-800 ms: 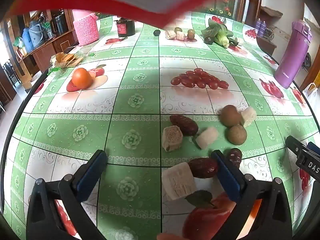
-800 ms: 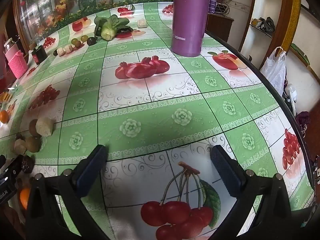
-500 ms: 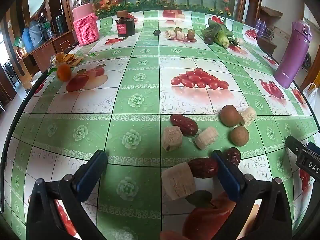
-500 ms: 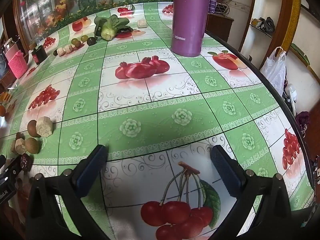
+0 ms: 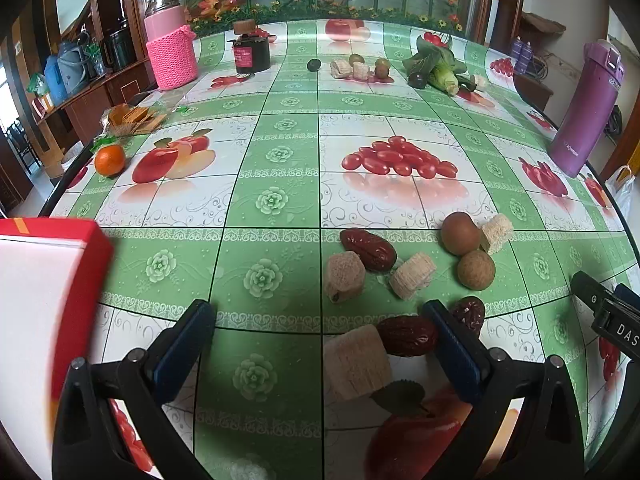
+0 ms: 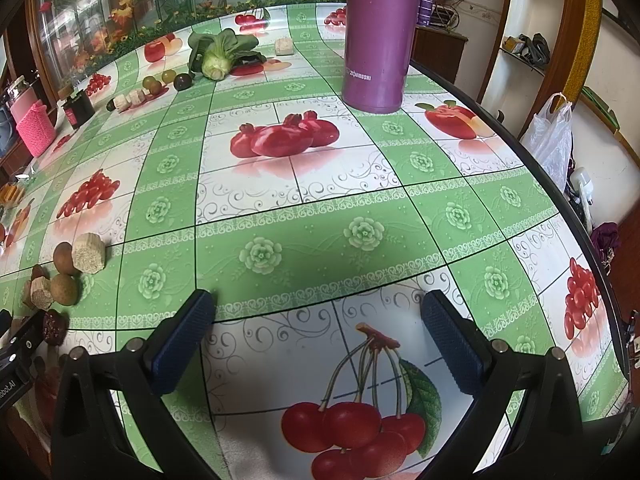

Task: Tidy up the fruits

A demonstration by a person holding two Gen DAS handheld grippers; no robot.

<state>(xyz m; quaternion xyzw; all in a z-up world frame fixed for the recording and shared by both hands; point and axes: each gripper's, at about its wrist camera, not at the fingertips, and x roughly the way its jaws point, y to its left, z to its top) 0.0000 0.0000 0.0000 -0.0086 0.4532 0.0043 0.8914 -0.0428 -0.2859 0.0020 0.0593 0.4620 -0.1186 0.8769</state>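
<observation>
Looking through the left wrist view, I have the left gripper with its jaws spread wide and nothing between them, low over the tablecloth. The nearest red date lies in the lower right of centre, just inside my right finger, its long axis running roughly left to right across the frame, touching a pale cut chunk on its left. A second date, two brown round fruits and more chunks sit further up and right; an orange rests far off at the left edge. A blurred red and white box cuts into the left side, and I cannot tell what holds it. Switching to the right wrist view, the right gripper is equally wide apart and empty, over printed cherries; the same fruit cluster sits at the far left edge, partly cut off. I judge the left tongs nearer.
</observation>
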